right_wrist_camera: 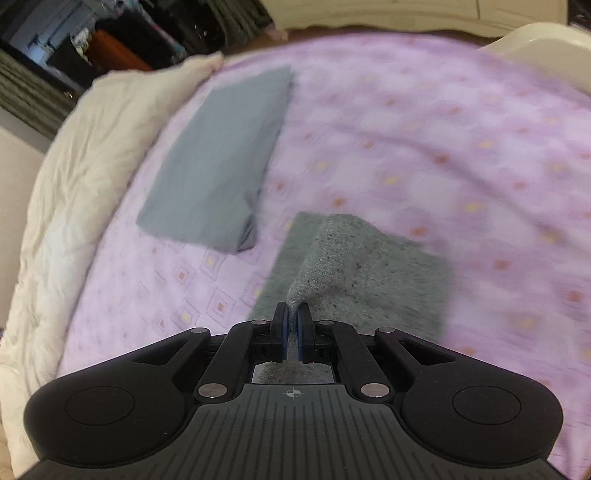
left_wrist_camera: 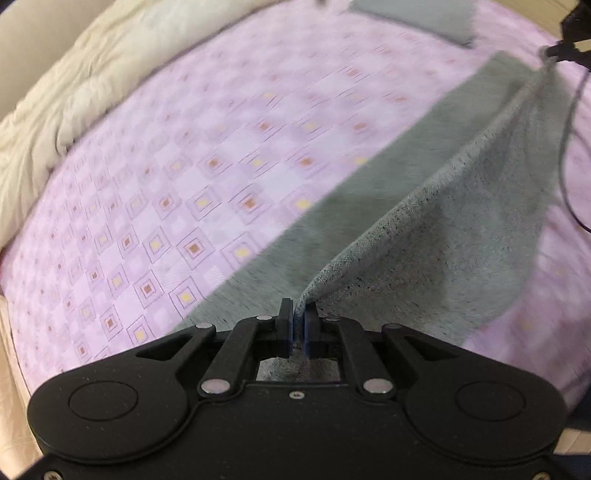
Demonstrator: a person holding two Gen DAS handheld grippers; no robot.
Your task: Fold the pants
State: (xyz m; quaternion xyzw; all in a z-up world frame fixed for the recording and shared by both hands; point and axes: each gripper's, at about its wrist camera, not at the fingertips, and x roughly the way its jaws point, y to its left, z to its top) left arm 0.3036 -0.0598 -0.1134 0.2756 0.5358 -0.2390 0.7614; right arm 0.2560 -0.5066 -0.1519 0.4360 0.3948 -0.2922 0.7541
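Note:
The grey pants (left_wrist_camera: pixel 436 221) lie on a pink patterned bed sheet (left_wrist_camera: pixel 177 177). My left gripper (left_wrist_camera: pixel 298 314) is shut on one corner of the pants and lifts a taut edge that runs up to my right gripper (left_wrist_camera: pixel 550 55) at the top right, which holds the other end. In the right wrist view my right gripper (right_wrist_camera: pixel 291 314) is shut on a raised fold of the pants (right_wrist_camera: pixel 369 273), with the rest lying flat on the sheet (right_wrist_camera: pixel 424 147).
A folded blue-grey garment (right_wrist_camera: pixel 221 162) lies on the sheet beyond the pants; it also shows in the left wrist view (left_wrist_camera: pixel 417 14). A cream duvet (right_wrist_camera: pixel 74 177) is bunched along the bed's edge (left_wrist_camera: pixel 74 70). A black cable (left_wrist_camera: pixel 569 140) hangs at right.

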